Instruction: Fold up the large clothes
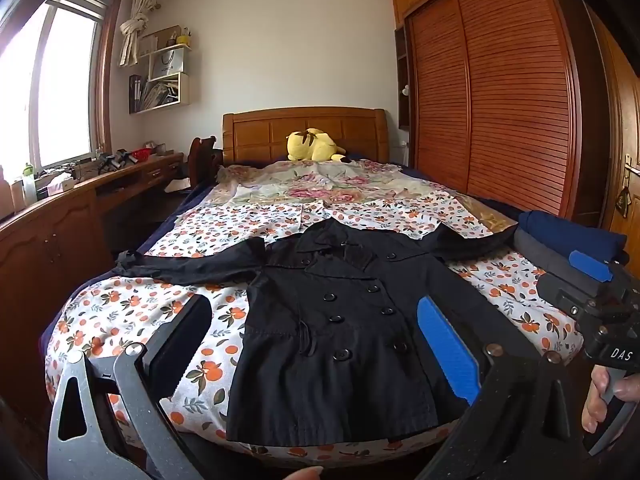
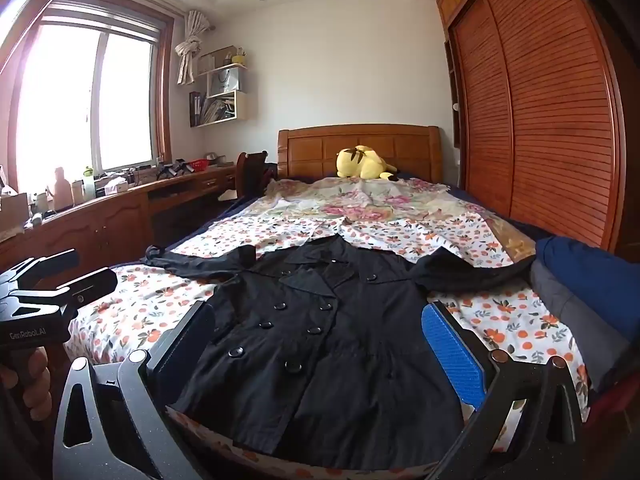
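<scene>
On the bed's orange-flowered white sheet [image 1: 132,312] the black double-breasted cotton coat [image 1: 340,328] lies flat, sleeves out, so with left gripper [image 1: 316,344] and right gripper [image 2: 320,344] both spread empty, I'd pinch each cuff and fold inward.

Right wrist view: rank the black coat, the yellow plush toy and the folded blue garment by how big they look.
1. black coat, by far the largest.
2. folded blue garment, partly cut off at the edge.
3. yellow plush toy; it lies farther away, so its true size is unsure.
</scene>
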The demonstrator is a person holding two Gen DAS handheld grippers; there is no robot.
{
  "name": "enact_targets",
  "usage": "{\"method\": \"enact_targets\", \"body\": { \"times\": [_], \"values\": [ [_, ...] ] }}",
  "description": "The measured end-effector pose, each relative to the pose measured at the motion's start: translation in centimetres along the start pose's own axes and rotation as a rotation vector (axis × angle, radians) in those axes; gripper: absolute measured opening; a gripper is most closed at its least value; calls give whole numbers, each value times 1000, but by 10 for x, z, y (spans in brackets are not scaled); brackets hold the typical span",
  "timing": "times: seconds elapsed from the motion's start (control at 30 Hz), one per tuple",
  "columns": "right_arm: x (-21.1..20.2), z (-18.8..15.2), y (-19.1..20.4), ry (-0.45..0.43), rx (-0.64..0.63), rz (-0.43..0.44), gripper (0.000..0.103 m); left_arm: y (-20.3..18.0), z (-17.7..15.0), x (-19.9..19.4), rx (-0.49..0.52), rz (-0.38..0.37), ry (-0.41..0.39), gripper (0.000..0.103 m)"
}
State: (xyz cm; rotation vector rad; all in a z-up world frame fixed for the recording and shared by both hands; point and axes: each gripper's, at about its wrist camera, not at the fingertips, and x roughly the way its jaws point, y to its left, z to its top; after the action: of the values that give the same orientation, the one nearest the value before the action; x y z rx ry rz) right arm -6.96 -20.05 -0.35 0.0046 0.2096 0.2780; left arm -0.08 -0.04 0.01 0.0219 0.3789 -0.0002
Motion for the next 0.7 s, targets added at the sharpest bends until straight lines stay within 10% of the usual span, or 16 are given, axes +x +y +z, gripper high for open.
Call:
{"method": "enact_targets", "body": {
  "times": [0.7],
  "values": [
    [-1, 0, -1, -19, 9, 4, 103, 5, -1, -3, -20, -8, -1, 103]
  ]
}}
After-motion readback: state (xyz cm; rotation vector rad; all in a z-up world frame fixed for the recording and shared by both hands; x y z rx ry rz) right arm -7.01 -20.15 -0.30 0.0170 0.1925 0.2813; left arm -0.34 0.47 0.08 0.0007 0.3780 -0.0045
